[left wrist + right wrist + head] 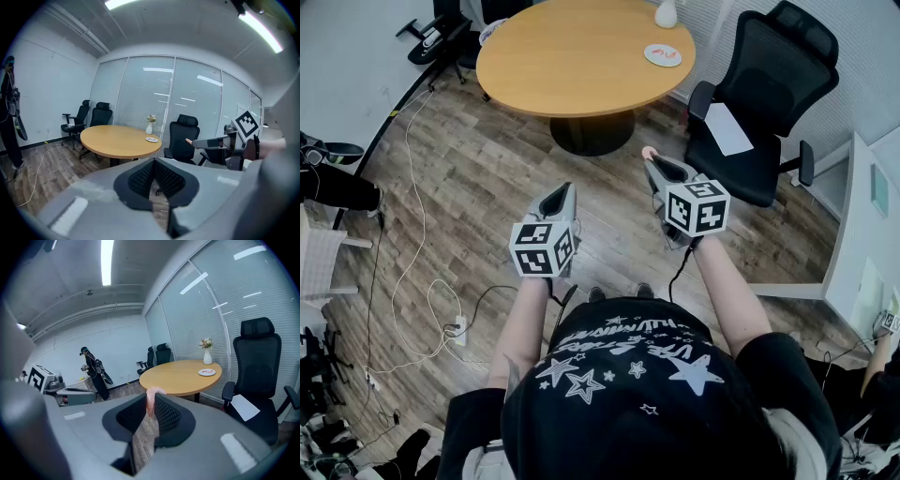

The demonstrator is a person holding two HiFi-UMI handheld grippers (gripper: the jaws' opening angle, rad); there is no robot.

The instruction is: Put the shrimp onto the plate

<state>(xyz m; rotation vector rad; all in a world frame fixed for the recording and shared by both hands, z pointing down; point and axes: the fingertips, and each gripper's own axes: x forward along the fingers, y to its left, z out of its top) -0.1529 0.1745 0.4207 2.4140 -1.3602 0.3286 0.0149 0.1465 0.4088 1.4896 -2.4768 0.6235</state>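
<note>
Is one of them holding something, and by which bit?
The right gripper pinches a shrimp by its lower part; its top pokes out. The left gripper holds nothing.

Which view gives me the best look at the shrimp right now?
The right gripper view: the shrimp is pinched in the jaws of the right gripper, close and large. The head view shows only its pink tip beyond the jaws; the left gripper view shows a small pink end far off.
</note>
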